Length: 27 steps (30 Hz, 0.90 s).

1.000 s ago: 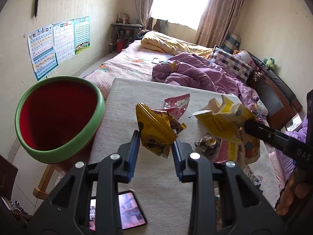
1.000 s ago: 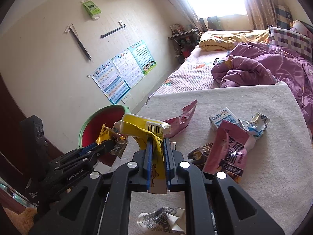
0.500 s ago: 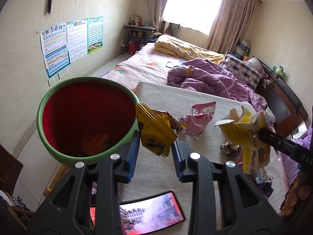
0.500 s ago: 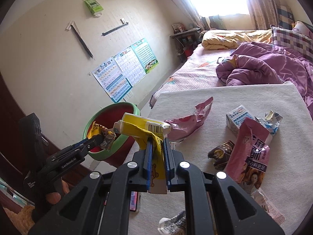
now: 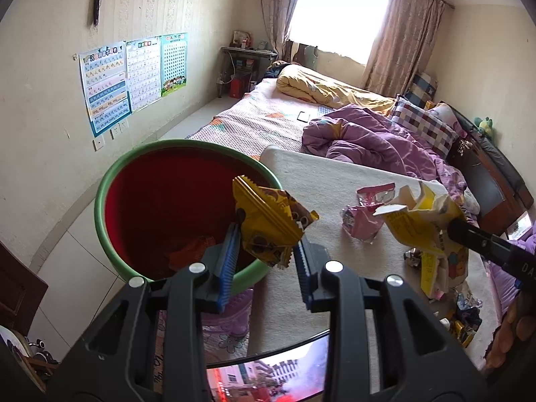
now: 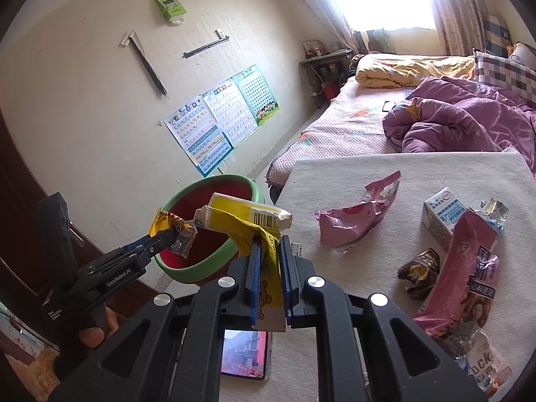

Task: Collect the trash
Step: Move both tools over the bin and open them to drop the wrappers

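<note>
Bin (image 5: 110, 181), green rim w/ red interior, sits at left off table (image 5: 335, 181) edge. Left claw (image 5: 268, 251) grips yellow-brown wrapper (image 5: 268, 224) above bin rim. Right claw (image 6: 269, 278) is clamped on yellow carton (image 6: 248, 216), just right of bin. Pink wrapper (image 6: 355, 217) and other trash lie on table further right.

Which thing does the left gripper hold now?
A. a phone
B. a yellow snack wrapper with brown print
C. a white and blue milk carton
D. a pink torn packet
B: the left gripper has a yellow snack wrapper between its blue pads, beside the green-rimmed bin; the pink packet lies on the table.
</note>
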{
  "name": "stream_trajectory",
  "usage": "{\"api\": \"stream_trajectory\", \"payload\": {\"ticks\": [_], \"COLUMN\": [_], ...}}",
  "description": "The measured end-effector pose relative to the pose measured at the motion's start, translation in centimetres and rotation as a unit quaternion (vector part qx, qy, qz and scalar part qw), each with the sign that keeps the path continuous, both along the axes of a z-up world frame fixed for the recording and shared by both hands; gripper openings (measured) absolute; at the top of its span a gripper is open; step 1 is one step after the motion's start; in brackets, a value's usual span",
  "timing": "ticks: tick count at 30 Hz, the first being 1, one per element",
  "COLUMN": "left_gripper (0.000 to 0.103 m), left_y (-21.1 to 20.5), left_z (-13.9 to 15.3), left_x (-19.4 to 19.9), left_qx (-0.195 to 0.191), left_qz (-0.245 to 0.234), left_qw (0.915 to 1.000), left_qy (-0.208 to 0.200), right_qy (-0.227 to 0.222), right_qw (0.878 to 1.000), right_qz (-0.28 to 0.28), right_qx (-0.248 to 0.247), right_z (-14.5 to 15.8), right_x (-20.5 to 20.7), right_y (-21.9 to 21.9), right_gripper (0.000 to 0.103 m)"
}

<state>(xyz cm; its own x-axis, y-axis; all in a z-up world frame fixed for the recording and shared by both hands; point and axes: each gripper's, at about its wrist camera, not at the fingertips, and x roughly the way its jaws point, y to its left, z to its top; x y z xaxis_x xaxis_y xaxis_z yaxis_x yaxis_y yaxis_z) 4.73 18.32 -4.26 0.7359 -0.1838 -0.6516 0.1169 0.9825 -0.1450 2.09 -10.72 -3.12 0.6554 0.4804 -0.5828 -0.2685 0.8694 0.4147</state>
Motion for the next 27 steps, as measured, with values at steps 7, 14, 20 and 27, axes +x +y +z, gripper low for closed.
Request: {"api": "stream_trajectory", "payload": {"ticks": [7, 14, 20, 27], "left_gripper": [0.031, 0.031, 0.031, 0.058], "left_y": [2.1, 4.3, 5.9, 7.5], "left_z": [0.0, -0.2, -0.7, -1.2], "left_x": [0.5, 1.4, 2.8, 4.5], "left_qx": [0.006, 0.016, 0.037, 0.060], "left_qz": [0.008, 0.025, 0.039, 0.056], "left_qw": [1.0000, 0.9996, 0.9985, 0.9966], "left_qy": [-0.002, -0.003, 0.000, -0.002], "right_qy": [-0.002, -0.006, -0.012, -0.006], "right_qw": [1.000, 1.000, 0.999, 0.997], "right_qz": [0.006, 0.016, 0.035, 0.074], "right_qx": [-0.002, -0.005, 0.001, 0.028], "right_z": [0.0, 0.2, 0.6, 0.2], "right_x": [0.6, 2.1, 5.3, 10.2], "right_y": [2.0, 4.5, 7.5, 11.3], "right_gripper": [0.011, 0.011, 0.011, 0.016]}}
